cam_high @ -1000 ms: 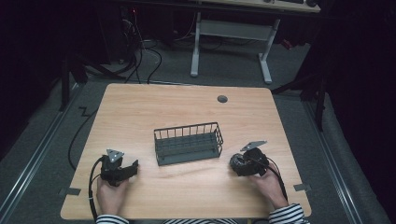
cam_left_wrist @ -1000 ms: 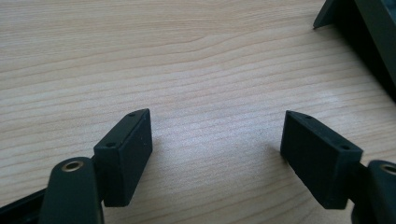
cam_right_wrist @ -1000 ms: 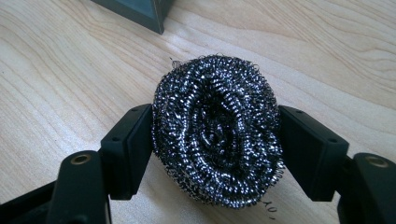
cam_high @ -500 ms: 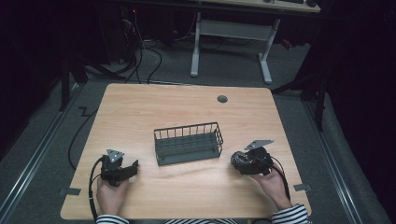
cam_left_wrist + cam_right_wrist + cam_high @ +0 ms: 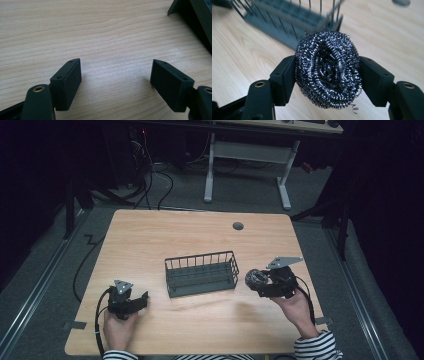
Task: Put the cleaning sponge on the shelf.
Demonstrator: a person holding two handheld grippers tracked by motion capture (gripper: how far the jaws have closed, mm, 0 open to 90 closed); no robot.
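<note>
- Clamping a steel wool scourer point(image 5: 328, 68) between its two black jaws, the right hand-held gripper point(image 5: 262, 281) hangs just off the right end of the wire basket point(image 5: 201, 273); in the right gripper view the pads press into the ball from both sides
- The scourer also shows in the high view point(image 5: 255, 277), at the gripper's tip and pointed toward the basket, clear of the table point(image 5: 150, 235) as far as I can judge
- The relation that matters: the basket lies to the left of the held scourer as the high view shows it, just beside it, with its long axis running left to right across the table, so the scourer faces one of its short ends
- From the right gripper view the basket point(image 5: 294, 22) sits ahead and a little to the left, its upright wires near the ball but not touching it
- The right hand is by far the nearer one to the basket's end (a short carry over the rim looks like the likely next move, then a release inside)
- The left hand-held gripper point(image 5: 131, 301) rests low near the table's front left, well apart from the basket, its jaws spread wide with nothing but bare wood between them
- The basket looks empty, so any spot on its floor should do
</note>
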